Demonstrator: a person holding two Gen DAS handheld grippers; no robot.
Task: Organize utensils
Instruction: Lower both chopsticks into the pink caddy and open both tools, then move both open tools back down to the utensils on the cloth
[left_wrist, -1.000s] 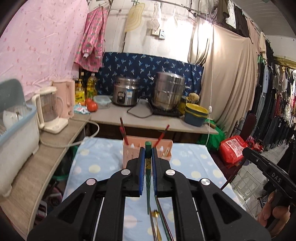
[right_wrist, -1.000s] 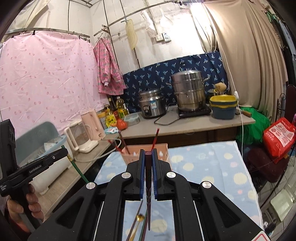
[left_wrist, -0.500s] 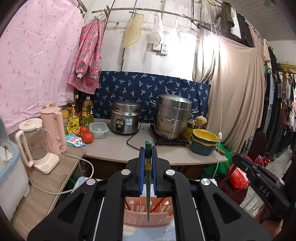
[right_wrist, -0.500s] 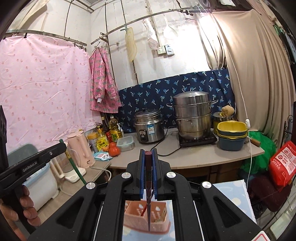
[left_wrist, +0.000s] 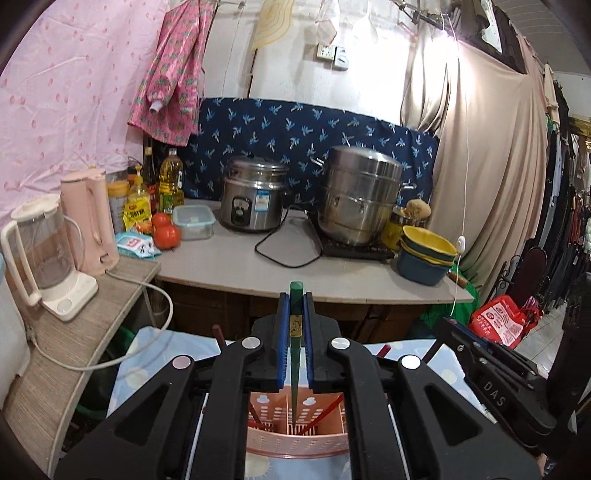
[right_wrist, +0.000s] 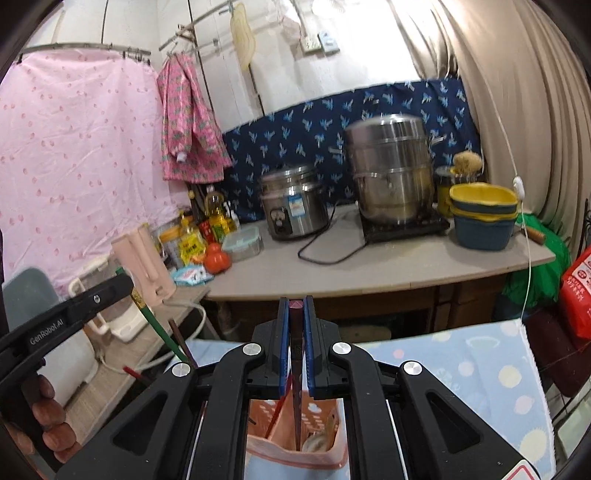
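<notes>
My left gripper (left_wrist: 295, 306) is shut on a green chopstick (left_wrist: 295, 354) that hangs tip down over the pink slotted utensil basket (left_wrist: 295, 441). Red chopsticks (left_wrist: 319, 413) lean inside the basket. My right gripper (right_wrist: 296, 310) is shut on a dark red chopstick (right_wrist: 296, 387), its tip inside the top of the same basket (right_wrist: 291, 461), beside a red chopstick (right_wrist: 276, 417) and a spoon (right_wrist: 317, 439). In the right wrist view, the left gripper (right_wrist: 122, 286) and its green chopstick (right_wrist: 159, 330) show at the left, with a hand (right_wrist: 48, 421) on its handle.
The basket stands on a table with a blue dotted cloth (right_wrist: 461, 387). Beyond it a counter (left_wrist: 240, 266) carries a rice cooker (left_wrist: 255, 195), a steel steamer pot (left_wrist: 360, 192), stacked bowls (left_wrist: 424, 254) and tomatoes (left_wrist: 166, 232). A blender jug (left_wrist: 44, 251) and a pink kettle (left_wrist: 90, 218) stand on the left shelf.
Both grippers have moved forward across the table with their chopsticks. The basket has gone from well ahead to right beneath the fingers, and the loose utensils on the cloth have dropped out of view.
</notes>
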